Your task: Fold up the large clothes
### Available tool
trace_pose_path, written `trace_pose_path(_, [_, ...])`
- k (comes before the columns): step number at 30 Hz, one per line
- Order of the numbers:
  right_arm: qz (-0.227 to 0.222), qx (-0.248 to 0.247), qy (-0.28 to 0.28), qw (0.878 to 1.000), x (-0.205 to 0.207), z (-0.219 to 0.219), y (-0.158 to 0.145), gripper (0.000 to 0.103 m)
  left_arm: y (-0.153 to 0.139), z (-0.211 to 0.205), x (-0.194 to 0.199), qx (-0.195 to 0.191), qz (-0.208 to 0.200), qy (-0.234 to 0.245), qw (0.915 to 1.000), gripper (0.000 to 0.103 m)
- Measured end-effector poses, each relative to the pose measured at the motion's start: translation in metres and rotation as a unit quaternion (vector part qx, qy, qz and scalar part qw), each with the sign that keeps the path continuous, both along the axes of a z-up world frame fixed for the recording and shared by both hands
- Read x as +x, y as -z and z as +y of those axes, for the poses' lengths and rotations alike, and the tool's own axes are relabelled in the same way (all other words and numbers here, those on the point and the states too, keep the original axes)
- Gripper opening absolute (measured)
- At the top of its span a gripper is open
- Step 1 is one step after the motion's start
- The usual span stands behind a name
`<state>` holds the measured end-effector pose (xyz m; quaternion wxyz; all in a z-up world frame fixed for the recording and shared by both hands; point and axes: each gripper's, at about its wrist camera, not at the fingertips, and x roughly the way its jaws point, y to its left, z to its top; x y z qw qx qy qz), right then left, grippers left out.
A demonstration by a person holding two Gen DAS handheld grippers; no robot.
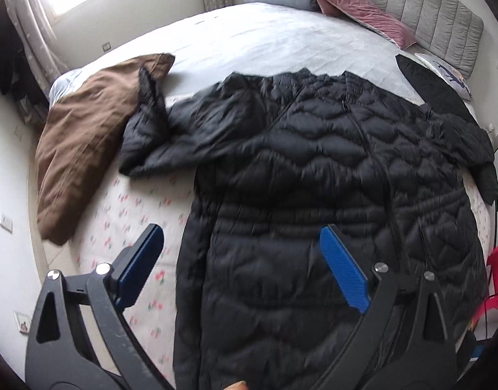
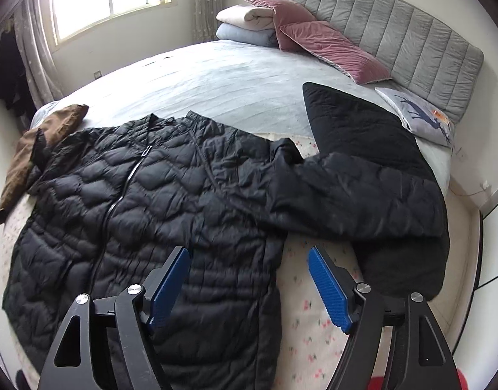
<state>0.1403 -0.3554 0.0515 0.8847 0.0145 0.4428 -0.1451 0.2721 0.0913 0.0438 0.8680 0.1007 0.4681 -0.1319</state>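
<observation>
A black quilted puffer jacket (image 1: pixel 314 178) lies flat and zipped on the bed, collar away from me, and shows in the right wrist view (image 2: pixel 135 201) too. Its left sleeve (image 1: pixel 148 143) bends onto a brown garment. Its right sleeve (image 2: pixel 353 195) stretches toward the bed's right side. My left gripper (image 1: pixel 242 240) is open and empty above the jacket's lower left edge. My right gripper (image 2: pixel 249 260) is open and empty above the jacket's lower right edge.
A brown garment (image 1: pixel 86 136) lies at the bed's left edge. Another black garment (image 2: pixel 356 120) lies beyond the right sleeve. Pink pillows (image 2: pixel 320 42), folded blankets (image 2: pixel 245 22) and a deer cushion (image 2: pixel 418 113) sit by the grey headboard (image 2: pixel 395 35). A flowered sheet (image 1: pixel 131 208) covers the near bed.
</observation>
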Motion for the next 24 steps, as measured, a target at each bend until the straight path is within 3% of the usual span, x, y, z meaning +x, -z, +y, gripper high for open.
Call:
trace_pose_path(7, [0.007, 0.040, -0.004, 0.999, -0.062, 0.014, 0.003, 0.084, 0.007, 0.044, -0.050, 0.011, 0.039, -0.005, 0.9992, 0.097])
trace_pose_path(12, [0.025, 0.055, -0.014, 0.998, -0.093, 0.022, 0.030, 0.085, 0.027, 0.076, -0.080, 0.016, 0.056, 0.004, 0.9983, 0.097])
trace_pose_path(15, [0.041, 0.072, -0.015, 0.997, -0.109, 0.023, 0.058, 0.085, 0.047, 0.098, -0.088, -0.010, 0.072, 0.007, 0.9973, 0.097])
trace_pose_path(20, [0.063, 0.147, 0.018, 0.987, -0.133, 0.004, 0.115, 0.085, 0.089, 0.125, -0.088, -0.083, 0.104, -0.005, 0.9912, 0.096])
trace_pose_path(22, [0.065, 0.180, 0.050, 0.980, -0.143, -0.011, 0.136, 0.085, 0.109, 0.129, -0.086, -0.108, 0.130, -0.013, 0.9856, 0.083])
trace_pose_path(24, [0.064, 0.202, 0.072, 0.975, -0.150, -0.022, 0.149, 0.085, 0.119, 0.127, -0.089, -0.113, 0.132, -0.014, 0.9848, 0.081])
